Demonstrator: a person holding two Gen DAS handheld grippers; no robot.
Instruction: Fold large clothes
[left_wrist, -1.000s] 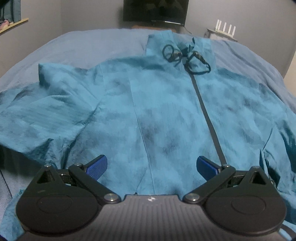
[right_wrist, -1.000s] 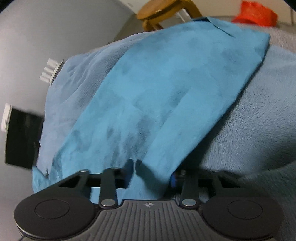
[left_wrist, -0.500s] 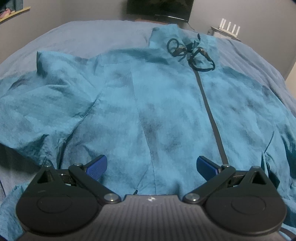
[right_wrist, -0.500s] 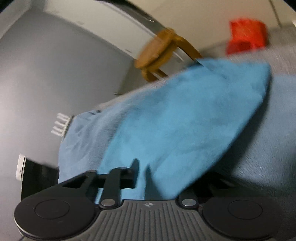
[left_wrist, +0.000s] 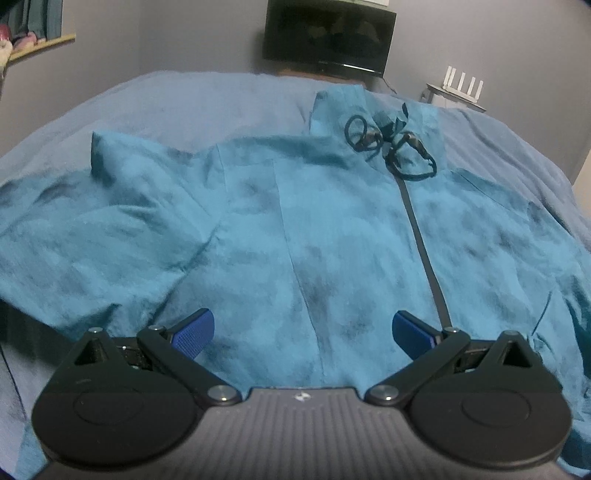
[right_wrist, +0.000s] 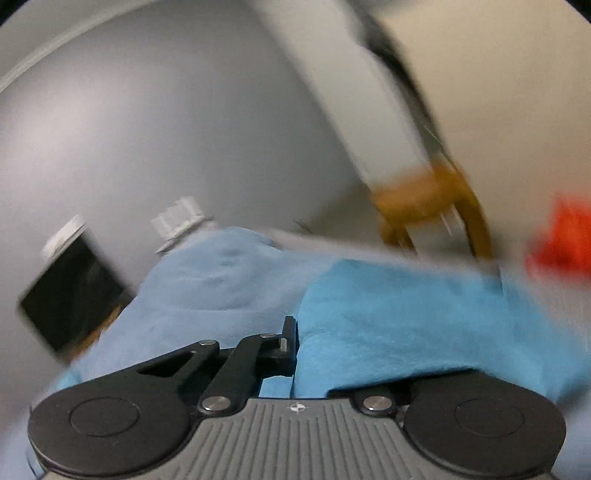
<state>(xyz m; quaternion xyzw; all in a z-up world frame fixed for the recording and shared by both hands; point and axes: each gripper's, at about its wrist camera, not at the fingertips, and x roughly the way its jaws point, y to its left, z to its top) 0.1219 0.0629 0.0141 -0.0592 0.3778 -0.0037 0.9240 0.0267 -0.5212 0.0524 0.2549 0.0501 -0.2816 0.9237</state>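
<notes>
Left gripper: the left gripper (left_wrist: 303, 326) is hanging low over the garment with its jaws spread wide apart, and its blue ribbed pads (left_wrist: 194, 329) are holding nothing.
Right gripper: the right gripper (right_wrist: 295, 345) is clamping a fold of the teal cloth; the left black finger (right_wrist: 289, 341) is pressing against the cloth edge, while the other finger is lying hidden under the fabric.
Garment: the large teal mottled zip-front jacket (left_wrist: 332, 236) is lying spread face up on the bed, collar pointing away from the left gripper, and its dark zipper line (left_wrist: 424, 254) is running down the front towards the right-hand pad.
Drawcords: the black looped drawcords (left_wrist: 391, 147) are resting in a tangle at the collar.
Sleeve: one teal sleeve (left_wrist: 92, 229) is spreading out in wrinkles to the left of the body in the left wrist view.
Held portion: in the right wrist view, the gripped teal cloth (right_wrist: 424, 332) is draping over the right side of the gripper body; the view is heavily blurred.
Bed: the grey-blue bedspread (left_wrist: 192, 99) is carrying the whole garment.
Room, left wrist view: a dark flat screen (left_wrist: 328, 37) is standing beyond the bed, and a white router with upright antennas (left_wrist: 463, 83) is sitting to its right.
Room, right wrist view: a round wooden stool (right_wrist: 428, 206) and a blurred red object (right_wrist: 565, 240) are showing beyond the bed.
</notes>
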